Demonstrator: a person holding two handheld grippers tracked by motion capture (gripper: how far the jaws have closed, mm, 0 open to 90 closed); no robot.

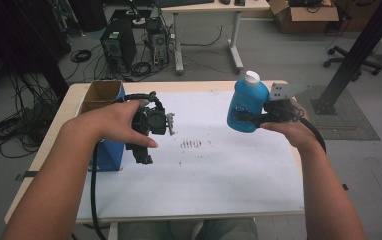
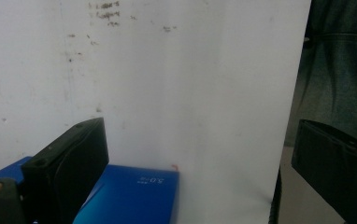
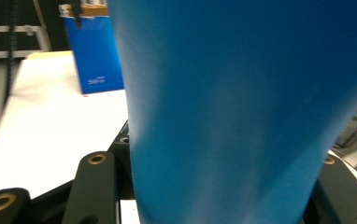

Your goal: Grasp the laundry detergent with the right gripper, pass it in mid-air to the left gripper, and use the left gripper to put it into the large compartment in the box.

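A blue bottle (image 1: 246,105) with a white cap (image 1: 252,77) hangs tilted above the right side of the white sheet (image 1: 214,170), and my right gripper (image 1: 251,118) is shut on its body. In the right gripper view the bottle (image 3: 232,102) stands large between the two black jaws. My left gripper (image 1: 151,135) hovers at the table's left, beside a tall blue box (image 1: 110,152) with an open cardboard top. Seen from the left gripper view, that gripper (image 2: 200,133) is open with wide-apart jaws and nothing between them; a corner of the blue box (image 2: 134,196) lies below.
Dark smudges (image 1: 191,144) mark the middle of the sheet. The blue box (image 3: 95,51) stands at the far left edge of the table. Beyond the table are computer towers (image 1: 119,47), a desk (image 1: 209,7), floor cables and a black post (image 1: 359,50).
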